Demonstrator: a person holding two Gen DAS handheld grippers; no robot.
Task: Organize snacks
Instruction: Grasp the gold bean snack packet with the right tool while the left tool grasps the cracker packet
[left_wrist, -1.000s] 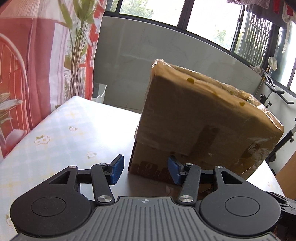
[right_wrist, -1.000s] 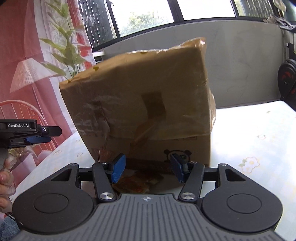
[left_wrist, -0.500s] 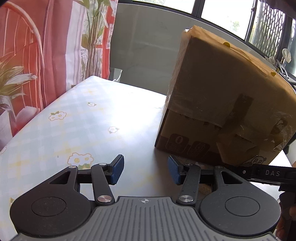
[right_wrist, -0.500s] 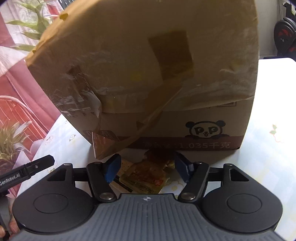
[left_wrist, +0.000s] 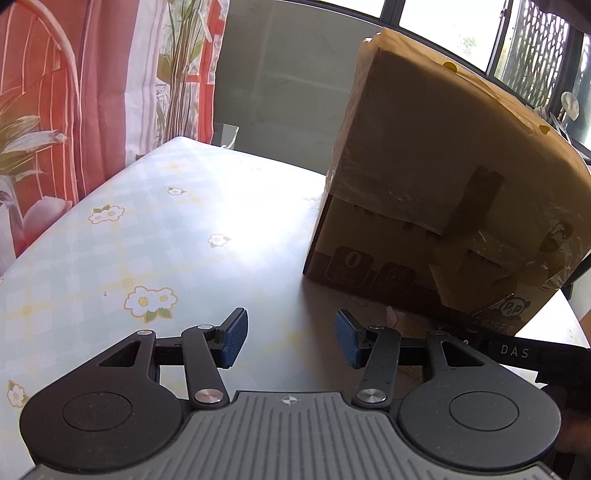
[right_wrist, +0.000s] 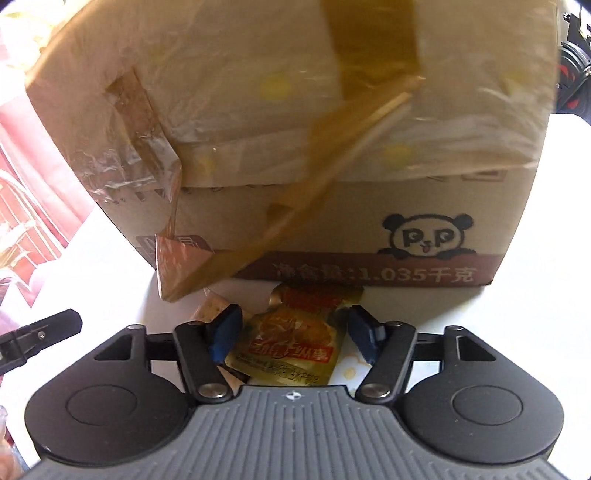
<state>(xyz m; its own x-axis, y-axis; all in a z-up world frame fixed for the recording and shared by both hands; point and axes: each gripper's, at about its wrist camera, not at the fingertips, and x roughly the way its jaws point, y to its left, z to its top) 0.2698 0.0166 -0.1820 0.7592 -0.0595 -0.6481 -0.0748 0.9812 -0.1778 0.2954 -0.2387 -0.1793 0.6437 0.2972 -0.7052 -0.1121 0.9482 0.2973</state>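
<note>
A taped cardboard box (right_wrist: 332, 155) with a panda logo stands on the table; it also shows in the left wrist view (left_wrist: 443, 192) at the right. A gold and red snack packet (right_wrist: 295, 339) lies flat in front of the box. My right gripper (right_wrist: 293, 334) is open, low over the table, its blue fingers either side of the packet, not closed on it. A second pale packet (right_wrist: 212, 308) lies by the left finger. My left gripper (left_wrist: 291, 341) is open and empty above the tablecloth, left of the box.
The table has a pale floral cloth (left_wrist: 147, 236). A red and white curtain (left_wrist: 74, 92) and a plant hang at the left. The right gripper's body (left_wrist: 517, 354) reaches in at the left wrist view's right edge.
My right gripper has moved closer to the box and lower, so the snack packet now lies between its fingers. My left gripper has drawn back and left from the box.
</note>
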